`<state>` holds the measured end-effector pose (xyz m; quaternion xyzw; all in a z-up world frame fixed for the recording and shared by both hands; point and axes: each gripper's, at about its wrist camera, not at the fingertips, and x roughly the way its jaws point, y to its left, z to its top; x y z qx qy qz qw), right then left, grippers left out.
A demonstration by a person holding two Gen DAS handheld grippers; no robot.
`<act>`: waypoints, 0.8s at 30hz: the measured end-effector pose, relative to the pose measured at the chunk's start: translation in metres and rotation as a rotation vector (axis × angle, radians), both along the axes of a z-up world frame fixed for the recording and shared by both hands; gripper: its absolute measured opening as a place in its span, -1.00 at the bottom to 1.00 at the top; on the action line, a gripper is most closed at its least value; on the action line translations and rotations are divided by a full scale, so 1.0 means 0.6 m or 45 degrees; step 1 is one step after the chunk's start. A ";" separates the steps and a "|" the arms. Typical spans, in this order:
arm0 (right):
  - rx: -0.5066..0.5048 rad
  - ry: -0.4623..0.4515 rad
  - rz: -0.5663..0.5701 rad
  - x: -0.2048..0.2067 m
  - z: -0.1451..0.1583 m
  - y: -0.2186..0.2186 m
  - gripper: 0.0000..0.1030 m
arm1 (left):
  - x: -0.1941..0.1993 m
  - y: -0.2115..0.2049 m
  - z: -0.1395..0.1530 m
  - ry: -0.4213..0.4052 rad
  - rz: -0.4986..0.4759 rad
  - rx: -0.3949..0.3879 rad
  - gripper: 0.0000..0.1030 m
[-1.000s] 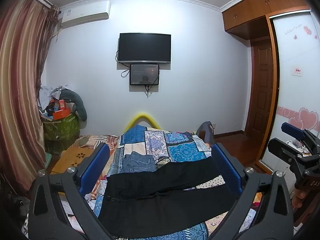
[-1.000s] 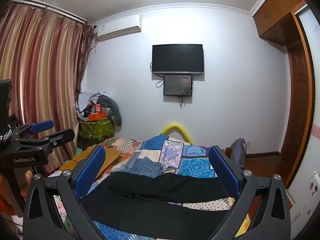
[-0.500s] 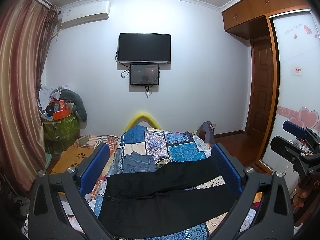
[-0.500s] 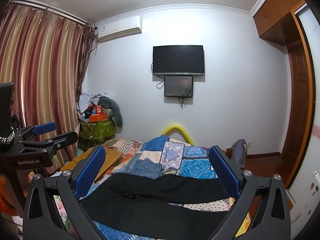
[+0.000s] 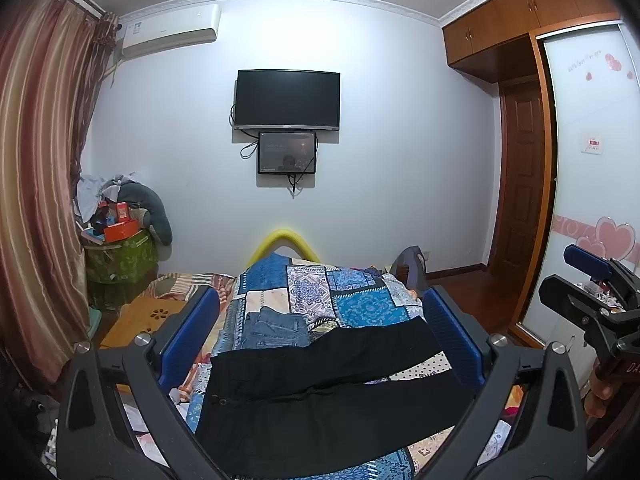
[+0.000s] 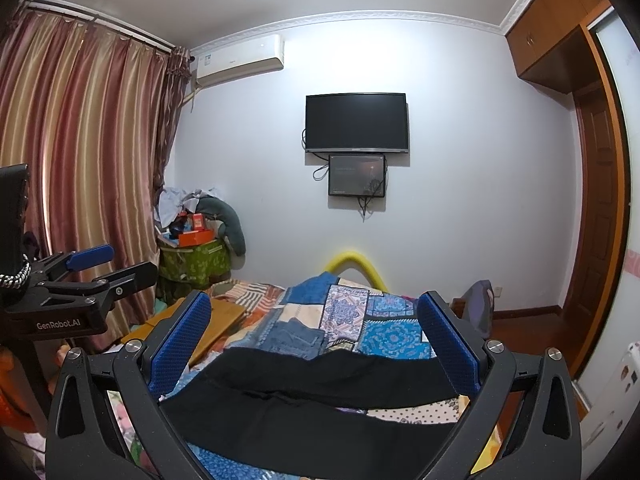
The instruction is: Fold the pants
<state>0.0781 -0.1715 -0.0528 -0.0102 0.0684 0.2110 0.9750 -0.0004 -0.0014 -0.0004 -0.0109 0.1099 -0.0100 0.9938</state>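
Black pants (image 5: 328,396) lie flat across the patchwork bed cover (image 5: 344,296), waist to the left, the two legs spread apart toward the right. They also show in the right wrist view (image 6: 320,404). My left gripper (image 5: 320,332) is open and empty, held above the near side of the pants. My right gripper (image 6: 312,336) is open and empty, also above the pants. Each gripper shows at the edge of the other's view, the right one (image 5: 592,288) and the left one (image 6: 92,272).
Folded blue jeans (image 5: 276,328) lie on the bed just beyond the pants. A wooden lap table (image 5: 140,320) sits left of the bed. A green bin piled with clutter (image 5: 120,252) stands by the curtain. A wardrobe (image 5: 588,184) and door are at right.
The right gripper has lifted and tilted down slightly, so the room sits lower in its view. The left gripper and the pants have barely moved.
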 end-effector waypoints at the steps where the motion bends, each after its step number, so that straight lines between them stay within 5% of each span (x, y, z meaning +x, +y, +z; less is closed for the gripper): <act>1: 0.002 -0.002 0.001 -0.001 0.000 0.000 0.99 | 0.000 0.000 0.000 0.002 -0.002 0.000 0.99; 24: 0.008 0.001 0.001 0.000 -0.003 -0.005 0.99 | 0.005 -0.001 -0.003 0.001 0.004 -0.002 0.99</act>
